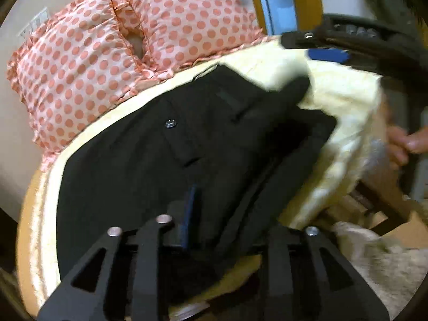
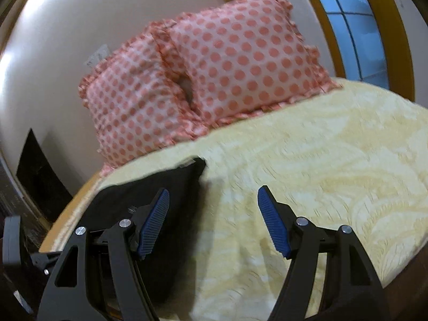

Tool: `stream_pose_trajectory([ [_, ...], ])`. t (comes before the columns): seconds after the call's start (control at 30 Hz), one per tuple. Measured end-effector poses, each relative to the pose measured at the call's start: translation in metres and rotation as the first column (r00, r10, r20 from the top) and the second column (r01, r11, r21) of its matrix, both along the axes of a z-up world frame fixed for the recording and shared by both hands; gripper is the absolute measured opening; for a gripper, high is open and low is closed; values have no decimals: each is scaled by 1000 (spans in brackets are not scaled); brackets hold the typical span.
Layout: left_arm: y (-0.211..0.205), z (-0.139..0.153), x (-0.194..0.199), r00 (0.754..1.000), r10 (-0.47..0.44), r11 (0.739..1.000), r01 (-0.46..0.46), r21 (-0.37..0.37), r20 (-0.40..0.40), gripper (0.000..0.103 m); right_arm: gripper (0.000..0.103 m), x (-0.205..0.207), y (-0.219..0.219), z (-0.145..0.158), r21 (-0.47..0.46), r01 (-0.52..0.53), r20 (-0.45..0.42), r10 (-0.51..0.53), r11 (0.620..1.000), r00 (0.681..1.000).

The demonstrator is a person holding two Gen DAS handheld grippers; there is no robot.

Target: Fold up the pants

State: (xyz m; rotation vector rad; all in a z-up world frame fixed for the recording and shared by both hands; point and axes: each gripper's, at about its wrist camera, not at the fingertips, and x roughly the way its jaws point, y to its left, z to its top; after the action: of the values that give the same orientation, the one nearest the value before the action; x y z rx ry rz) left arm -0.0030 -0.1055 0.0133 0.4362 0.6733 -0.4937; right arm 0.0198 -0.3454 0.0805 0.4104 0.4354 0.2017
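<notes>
1. Two grippers are in play over one pair of black pants [image 1: 165,155], which lies on the pale yellow bedspread [image 2: 307,160] just below the two pink polka-dot pillows [image 2: 214,67].

2. The left gripper [image 1: 214,214] sits low on the near edge of the pants. Black cloth bunches up between its fingers, and one blue pad [image 1: 190,208] peeks out beside the fabric, so the jaws look clenched on a fold of it.

3. Over to the right gripper [image 2: 214,222]: its jaws are spread wide with nothing between them, both ribbed blue pads [image 2: 153,222] bare. It hovers above the bedspread, with the corner of the pants just beside its left finger.

4. In the left wrist view the waistband end points toward the pillows, a button [image 1: 170,123] and pocket slits facing up. A flap of cloth lies turned over on the right side.

5. My read on handling: it's soft and limp, moderately heavy for cloth, and not slippery. It'll sag from any single pinch point.

6. The best hold looks to be the thicker hems or the waistband corner, pinched through all layers. The free right gripper could take that nearest corner, so both ends lift evenly.
</notes>
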Motion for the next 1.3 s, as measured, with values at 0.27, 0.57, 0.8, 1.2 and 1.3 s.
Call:
stream_pose_trajectory([
  [0.27,112,33,31,978,111,828,-189,-528,-177,74,70,23,78,-3,-17,-304,-31,303,953,953],
  [0.57,149,15,39,944,289,816,-330,-475,-158,86,72,49,76,-29,91,-270,-210,284,958,936],
  [0.8,151,-3,43,946,279,840,-323,-436,-164,91,75,94,40,-60,184,-161,-361,219,970,907],
  [1.2,192,28,68,914,343,762,-406,-504,-218,91,56,103,55,-63,141,-276,-321,308,951,895],
  [1.3,209,26,101,878,368,753,-474,-455,-306,87,48,96,61,-59,104,-334,-298,350,937,888],
])
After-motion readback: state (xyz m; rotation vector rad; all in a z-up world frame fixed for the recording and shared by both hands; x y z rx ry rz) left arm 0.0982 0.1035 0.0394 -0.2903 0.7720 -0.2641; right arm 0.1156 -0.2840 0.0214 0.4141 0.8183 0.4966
